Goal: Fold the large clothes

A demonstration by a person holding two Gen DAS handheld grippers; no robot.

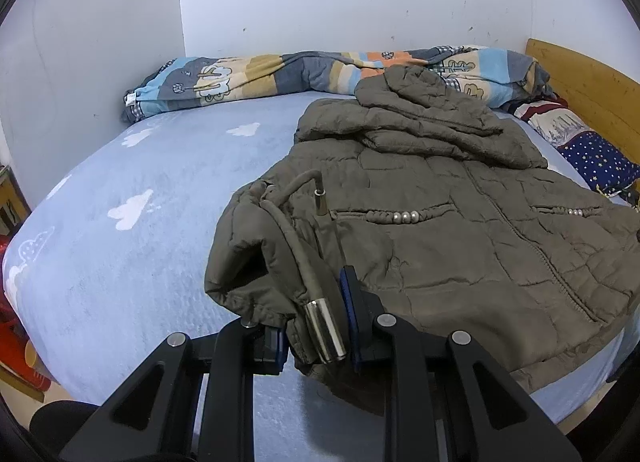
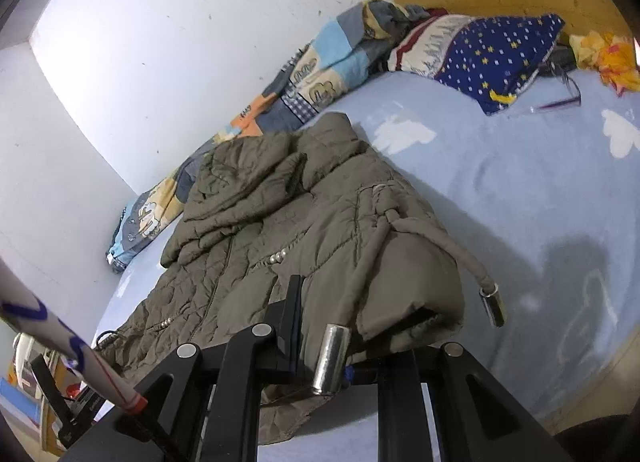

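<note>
- White walls meet in a corner behind the bed point(image 1: 132, 262), which wears a pale blue sheet with white clouds.
- I count one jacket point(image 1: 460, 229), brown and quilted, lying across the bed's near edge with its hood toward the far wall.
- One rolled quilt point(image 1: 280, 73) runs along the bed's far edge, one starred pillow point(image 1: 600, 157) sits by the wooden headboard point(image 1: 592, 89).
- I see three metal cord tips in my left view: one large one point(image 1: 324, 336) between the fingers, one small one point(image 1: 320, 201) higher up; the third shows only in the right view, dangling off the sleeve's right side point(image 2: 494, 304).
- Two bead rows on the jacket's pockets show in the left view; the right view gives one clearly.
- Only the right view shows a yellow cloth point(image 2: 608, 57) at the headboard corner, glasses point(image 2: 568, 85) on the sheet, and a white sleeve point(image 2: 60, 346) with blue marks at lower left.
- Only the left view shows something red point(image 1: 16, 342) on the floor past the bed's left edge.
- My left gripper point(image 1: 316, 330) is clamped on the jacket's hem at its left corner, angled downward, fabric bunched between the blue pads.
- My right gripper point(image 2: 320, 358) is closed on the hem at the other side, tilted down too, with folded sleeve fabric draped over it.
</note>
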